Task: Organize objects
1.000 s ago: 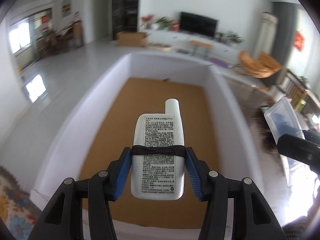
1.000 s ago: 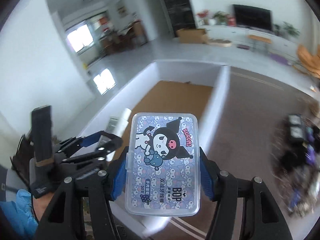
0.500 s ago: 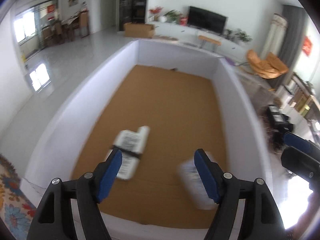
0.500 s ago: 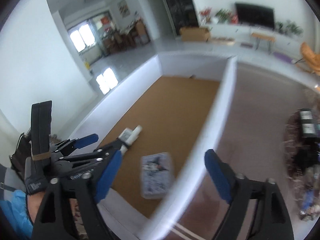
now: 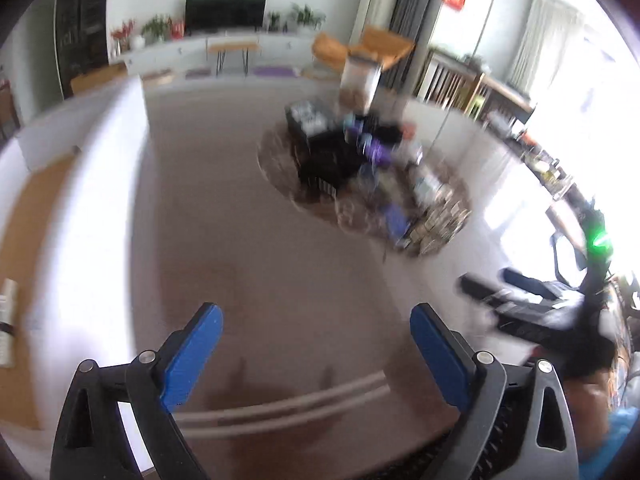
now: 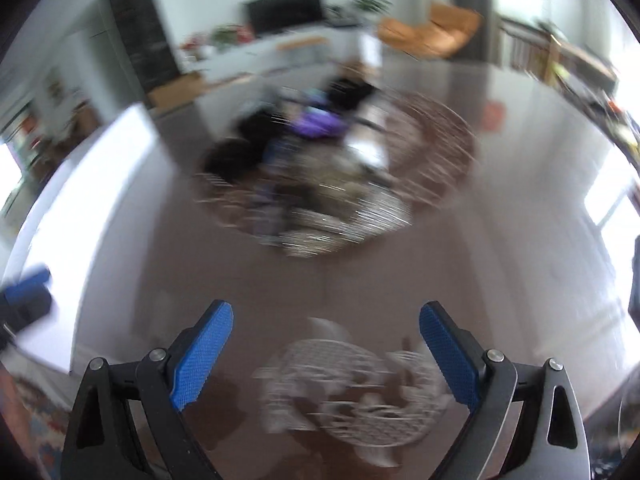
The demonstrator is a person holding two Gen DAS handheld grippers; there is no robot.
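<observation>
Above the brown floor (image 5: 280,272), both claws gape wide, empty: left claw (image 5: 316,344), right claw (image 6: 326,344).

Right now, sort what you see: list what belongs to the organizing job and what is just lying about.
Job:
- pile of mixed items on the round mat
- white-walled box
- white bottle lying in it
- left gripper, open
- right gripper, open

Lying about:
- TV
- orange chair
</observation>
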